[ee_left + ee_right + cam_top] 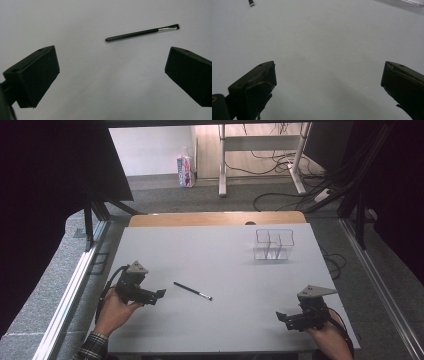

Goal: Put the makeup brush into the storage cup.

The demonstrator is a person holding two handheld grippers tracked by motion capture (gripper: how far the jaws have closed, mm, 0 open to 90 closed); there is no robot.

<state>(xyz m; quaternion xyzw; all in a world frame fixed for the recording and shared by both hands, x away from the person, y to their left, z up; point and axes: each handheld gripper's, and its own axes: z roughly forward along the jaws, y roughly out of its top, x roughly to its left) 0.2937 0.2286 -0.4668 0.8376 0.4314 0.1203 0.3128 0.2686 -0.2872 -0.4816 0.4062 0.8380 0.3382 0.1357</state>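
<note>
Thin black makeup brush [192, 291] lies flat on the grey table [215, 255], roughly mid-table, slanted, bristle end toward the person's right; nothing touches it; in the left gripper view the brush [142, 32] sits ahead of the jaws and apart from them, silver ferrule and dark bristle tip at its right end. Left gripper [159, 295] held low at the table's left, near the brush's handle end, jaws spread wide with nothing between them; left gripper view confirms, gripper [110, 75] wide apart over bare table. Right gripper [281, 317] at the near right of the table, well apart from the brush; jaws spread wide, holding nothing; right gripper [328, 85] over bare table. Clear plastic organizer [272, 245] with compartments stands upright at the far right of the table, well apart from both grippers.
</note>
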